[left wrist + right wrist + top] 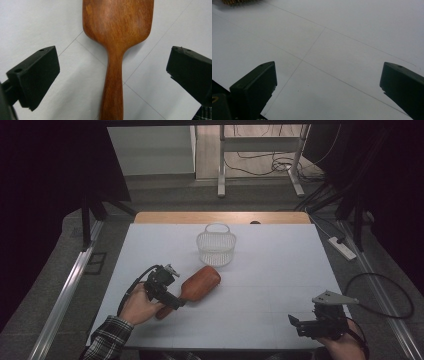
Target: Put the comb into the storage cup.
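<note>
A wooden paddle brush (pixel 197 284) lies back-up on the white table (pixel 270 270), its handle pointing toward the near left. My left gripper (pixel 172 297) sits over that handle. In the left gripper view the handle (pixel 112 82) runs up between the two black jaws, which stand wide apart and clear of the wood on both sides; the left gripper (pixel 112 75) is open. My right gripper (pixel 300 324) rests near the table's front right edge. Its jaws stand wide apart over bare table, so the right gripper (pixel 327 82) is open with nothing between them.
A small white wire basket (pixel 216 245) with a handle stands behind the brush, toward the table's far middle. A power strip (pixel 342 247) and cables lie on the floor at the right. Metal frame rails run along both sides.
</note>
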`<state>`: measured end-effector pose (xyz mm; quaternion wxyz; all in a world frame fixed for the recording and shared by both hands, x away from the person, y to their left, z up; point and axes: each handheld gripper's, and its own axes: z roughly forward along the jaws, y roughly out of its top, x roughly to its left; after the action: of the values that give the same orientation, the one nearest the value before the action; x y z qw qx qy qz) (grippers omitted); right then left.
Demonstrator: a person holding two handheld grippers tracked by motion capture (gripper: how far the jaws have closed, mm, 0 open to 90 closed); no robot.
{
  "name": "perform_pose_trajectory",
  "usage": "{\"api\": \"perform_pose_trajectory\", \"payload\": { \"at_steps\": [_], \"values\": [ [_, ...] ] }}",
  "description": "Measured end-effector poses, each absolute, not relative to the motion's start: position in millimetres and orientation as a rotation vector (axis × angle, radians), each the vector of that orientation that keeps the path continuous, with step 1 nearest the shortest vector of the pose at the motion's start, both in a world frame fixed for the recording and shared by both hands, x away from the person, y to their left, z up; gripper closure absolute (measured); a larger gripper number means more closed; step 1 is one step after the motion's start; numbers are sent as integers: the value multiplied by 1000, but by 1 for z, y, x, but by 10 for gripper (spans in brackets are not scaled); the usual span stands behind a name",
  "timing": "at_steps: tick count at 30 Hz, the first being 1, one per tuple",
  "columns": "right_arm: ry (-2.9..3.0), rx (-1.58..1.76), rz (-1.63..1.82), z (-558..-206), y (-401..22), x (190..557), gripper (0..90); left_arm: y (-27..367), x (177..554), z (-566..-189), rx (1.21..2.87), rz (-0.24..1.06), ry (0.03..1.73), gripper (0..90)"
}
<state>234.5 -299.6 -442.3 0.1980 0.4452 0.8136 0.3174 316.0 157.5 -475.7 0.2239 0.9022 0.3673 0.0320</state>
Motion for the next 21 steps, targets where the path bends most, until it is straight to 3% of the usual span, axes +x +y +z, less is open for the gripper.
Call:
{"api": "perform_pose_trajectory", "payload": {
  "at_steps": [21],
  "values": [
    [2282,1239,894,-442,-300,234,13,146,317,-506,2559,97,1013,0]
  ]
}}
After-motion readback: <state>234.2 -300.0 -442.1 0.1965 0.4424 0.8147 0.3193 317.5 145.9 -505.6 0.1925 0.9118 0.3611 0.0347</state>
